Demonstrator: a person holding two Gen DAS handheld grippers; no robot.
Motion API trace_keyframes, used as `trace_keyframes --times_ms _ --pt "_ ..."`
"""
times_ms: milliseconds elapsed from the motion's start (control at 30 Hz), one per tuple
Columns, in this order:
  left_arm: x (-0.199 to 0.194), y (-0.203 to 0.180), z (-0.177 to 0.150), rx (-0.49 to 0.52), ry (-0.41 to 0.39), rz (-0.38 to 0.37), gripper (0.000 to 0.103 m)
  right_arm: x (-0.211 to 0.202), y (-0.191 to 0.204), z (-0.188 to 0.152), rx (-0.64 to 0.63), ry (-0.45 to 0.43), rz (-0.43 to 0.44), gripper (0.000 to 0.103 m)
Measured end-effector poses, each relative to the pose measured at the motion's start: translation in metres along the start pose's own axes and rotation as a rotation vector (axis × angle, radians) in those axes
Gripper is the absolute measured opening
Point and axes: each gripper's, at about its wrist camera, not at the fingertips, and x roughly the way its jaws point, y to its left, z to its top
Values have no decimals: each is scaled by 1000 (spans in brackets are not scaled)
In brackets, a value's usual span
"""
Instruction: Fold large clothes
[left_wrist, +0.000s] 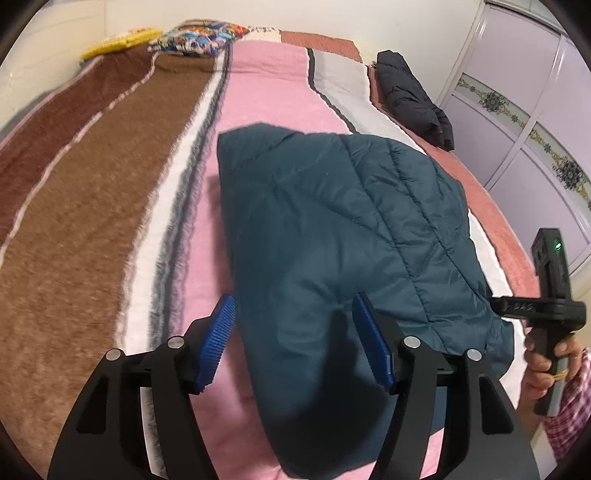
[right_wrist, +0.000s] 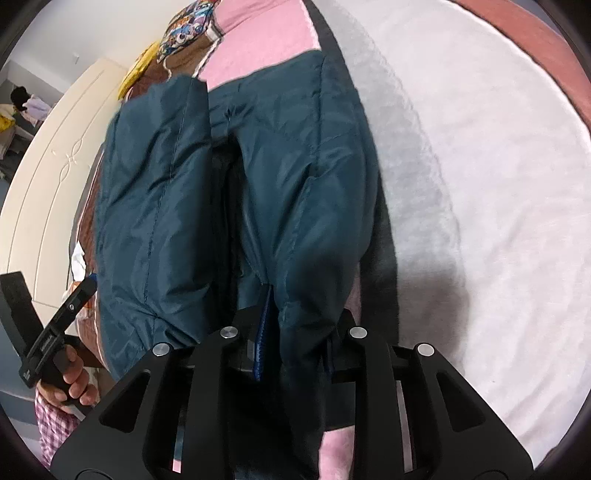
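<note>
A: Left wrist view. What lies on the bed (left_wrist: 110, 206)?

B: A teal quilted jacket (left_wrist: 332, 229), folded into a bundle, rests on the pink stripe of the striped blanket (left_wrist: 266, 92). A second, dark jacket (left_wrist: 413, 96) lies folded near the far right edge of the bed, well apart from the teal one.

A: State of the left tool (left_wrist: 293, 332)?

B: Its jaws stand wide. The blue ribbed pads (left_wrist: 218, 343) sit on either side of the jacket's near end; the left pad is clear of the cloth, and the right pad lies over the fabric without pressing it. Nothing is gripped.

A: And the right tool (right_wrist: 295, 332), in the right wrist view?

B: Its jaws are narrowly parted, with a thick fold of the teal jacket (right_wrist: 229, 192) running between them. One blue pad (right_wrist: 260, 343) shows beside the fold; the other is hidden by cloth. Whether the pads press on the fabric cannot be told.

A: Other labelled features?

B: A hand (left_wrist: 543, 365) with a checked sleeve (left_wrist: 569, 406) holds the right tool's black handle at the edge of the left view. Patterned pillows (left_wrist: 199, 37) lie at the head of the bed; a lilac wardrobe (left_wrist: 535, 92) stands on the right and a cream door (right_wrist: 55, 177) on the left.
</note>
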Motion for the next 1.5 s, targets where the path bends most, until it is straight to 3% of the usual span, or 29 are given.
trace_keyframes --times_ms 100,367,600,1033,1500 --pt "-10 -2 -3 9 -8 41 69 -10 0 2 5 -21 -7 32" --pt "-42 -12 -12 3 -54 151 69 -59 14 -10 -64 -159 -86 33" --pt "-72 -26 -24 2 -89 190 69 -86 57 -58 -219 -244 -165 34" --pt "-115 -56 -60 -27 -135 235 69 -80 95 -139 -298 -296 -259 34" --pt "-118 -95 -114 -44 -98 240 69 -59 102 -207 -279 -296 -301 34"
